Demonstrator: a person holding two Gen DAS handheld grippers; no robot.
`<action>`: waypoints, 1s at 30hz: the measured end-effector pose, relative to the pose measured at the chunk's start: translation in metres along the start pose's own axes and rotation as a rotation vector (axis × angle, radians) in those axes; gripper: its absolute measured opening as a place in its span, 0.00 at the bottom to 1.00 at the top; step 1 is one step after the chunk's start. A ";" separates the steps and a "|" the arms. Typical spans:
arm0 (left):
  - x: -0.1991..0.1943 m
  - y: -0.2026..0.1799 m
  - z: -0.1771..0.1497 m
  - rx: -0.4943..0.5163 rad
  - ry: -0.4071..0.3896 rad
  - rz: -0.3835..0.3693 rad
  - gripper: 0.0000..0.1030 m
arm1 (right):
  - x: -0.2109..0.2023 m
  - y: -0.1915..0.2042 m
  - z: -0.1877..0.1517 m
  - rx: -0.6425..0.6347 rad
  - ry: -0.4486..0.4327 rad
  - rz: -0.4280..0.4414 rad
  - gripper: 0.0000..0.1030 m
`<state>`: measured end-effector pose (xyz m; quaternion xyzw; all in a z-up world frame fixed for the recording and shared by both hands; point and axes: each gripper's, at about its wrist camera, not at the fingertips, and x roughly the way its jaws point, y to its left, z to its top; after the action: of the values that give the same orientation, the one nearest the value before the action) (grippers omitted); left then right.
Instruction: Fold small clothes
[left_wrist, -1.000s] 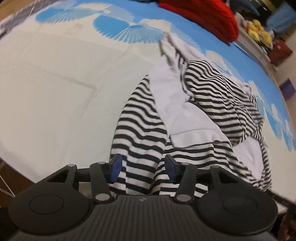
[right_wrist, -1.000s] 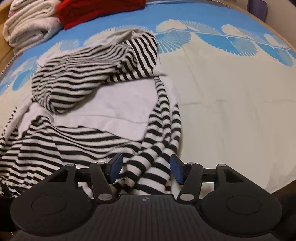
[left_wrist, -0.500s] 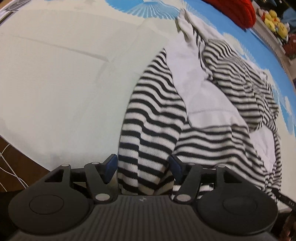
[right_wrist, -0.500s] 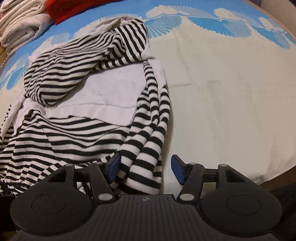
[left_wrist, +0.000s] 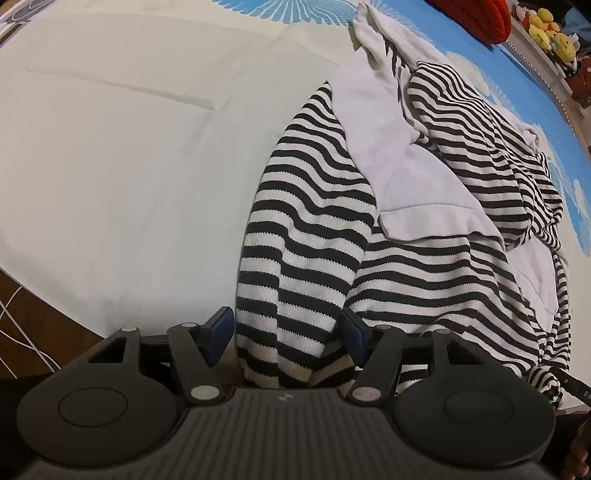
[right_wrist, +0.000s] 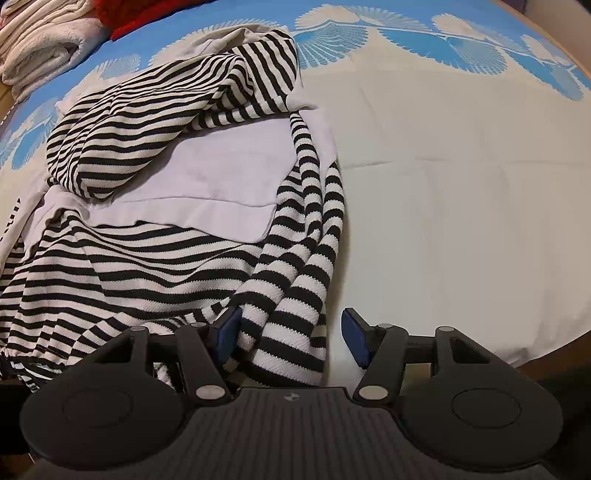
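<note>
A black-and-white striped garment (left_wrist: 314, 206) lies crumpled on a bed sheet (left_wrist: 122, 155), filling the right half of the left wrist view and the left and centre of the right wrist view, with a pale lilac panel (left_wrist: 413, 184) of fabric folded across its middle. The sheet is cream over most of its spread and turns blue with white fan shapes along the top edge of both frames. In the left wrist view the left gripper (left_wrist: 286, 334) sits at the bottom centre, its blue-padded fingers (left_wrist: 221, 332) spread apart, and a striped sleeve end hangs down between them; its left edge is just beside the left pad, but whether either pad presses the cloth cannot be told. In the right wrist view the right gripper (right_wrist: 290, 334) is likewise at the bottom centre with its fingers (right_wrist: 352, 338) parted; a striped sleeve end lies between them, close against the left pad, while bare sheet shows between the cloth and the right pad. A red item (left_wrist: 476, 14) lies at the top right of the left wrist view, with small yellow toys (left_wrist: 550, 26) beyond it. Folded pale towels (right_wrist: 40, 40) are stacked in the upper left corner of the right wrist view.
</note>
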<state>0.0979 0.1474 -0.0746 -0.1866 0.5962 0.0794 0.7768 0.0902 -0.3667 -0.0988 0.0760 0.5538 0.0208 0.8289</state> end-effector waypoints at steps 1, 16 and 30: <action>0.001 0.000 0.000 0.003 0.000 0.003 0.65 | 0.000 0.000 0.000 0.004 -0.001 0.001 0.59; 0.000 -0.006 -0.002 0.057 -0.013 -0.020 0.15 | 0.011 -0.004 0.000 0.055 0.032 0.039 0.22; 0.004 -0.007 -0.001 0.061 0.010 -0.017 0.28 | 0.007 -0.007 0.004 0.109 0.021 0.079 0.24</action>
<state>0.1003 0.1405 -0.0772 -0.1682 0.6007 0.0535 0.7797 0.0960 -0.3735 -0.1048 0.1424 0.5593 0.0242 0.8163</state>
